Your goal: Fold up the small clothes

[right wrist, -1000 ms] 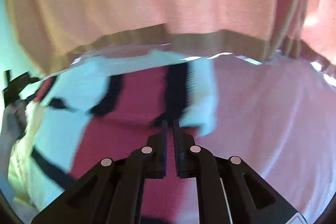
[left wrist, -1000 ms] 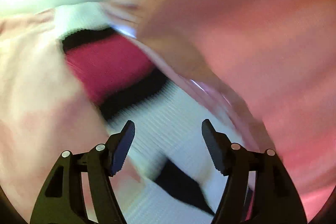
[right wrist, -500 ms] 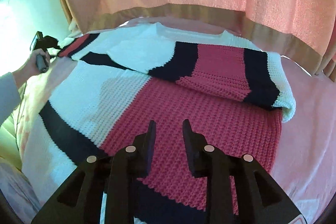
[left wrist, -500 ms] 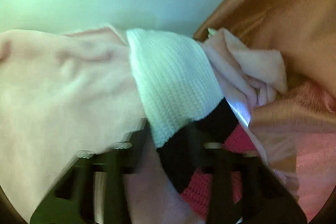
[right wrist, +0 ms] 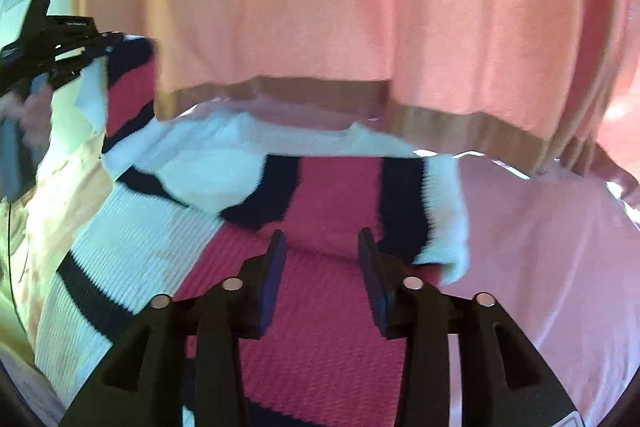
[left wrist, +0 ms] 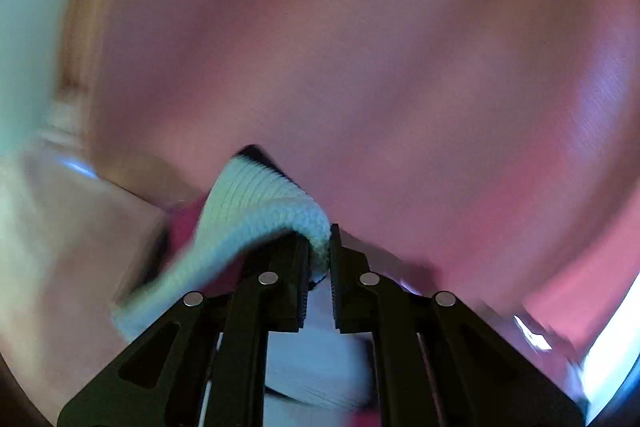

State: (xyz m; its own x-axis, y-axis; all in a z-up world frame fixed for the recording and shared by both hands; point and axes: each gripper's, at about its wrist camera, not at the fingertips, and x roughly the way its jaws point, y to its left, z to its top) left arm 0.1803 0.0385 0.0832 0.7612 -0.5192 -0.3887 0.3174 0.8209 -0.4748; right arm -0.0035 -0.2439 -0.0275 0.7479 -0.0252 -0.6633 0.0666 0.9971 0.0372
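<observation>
The knitted sweater [right wrist: 328, 307] lies flat on the pink bed sheet [right wrist: 560, 267], long axis running lower left to upper right. The right gripper [right wrist: 322, 259] hovers above its red panel, fingers just opened, nothing between them. At upper left, the left gripper [left wrist: 319, 251] is clamped on the raised white cuff [left wrist: 256, 211].

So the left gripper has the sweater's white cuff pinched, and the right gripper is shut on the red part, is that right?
Not quite. The left gripper does pinch the white cuff, but the right wrist view shows the right gripper open above the sweater's red part, jaws just widened, nothing between them.
</observation>
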